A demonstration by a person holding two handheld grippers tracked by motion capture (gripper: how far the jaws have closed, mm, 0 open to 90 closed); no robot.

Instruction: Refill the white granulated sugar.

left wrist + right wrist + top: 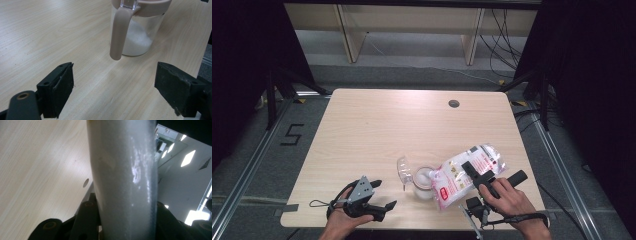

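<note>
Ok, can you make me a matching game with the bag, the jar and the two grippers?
Things:
1. bag
2. jar
3. left gripper
4. right gripper

States:
A. open, holding nothing
B. standing on the table, white powder inside
C. tilted over the jar
D. shut on the bag

Pairs: 1-C, 2-B, 3-A, 4-D

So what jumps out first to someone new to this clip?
The clear plastic bag of white powder with red labels, tilted over the clear glass jar with a beige lid near the table's front edge, held by the right tool. At front left the left tool rests open on the light wooden table.
</note>
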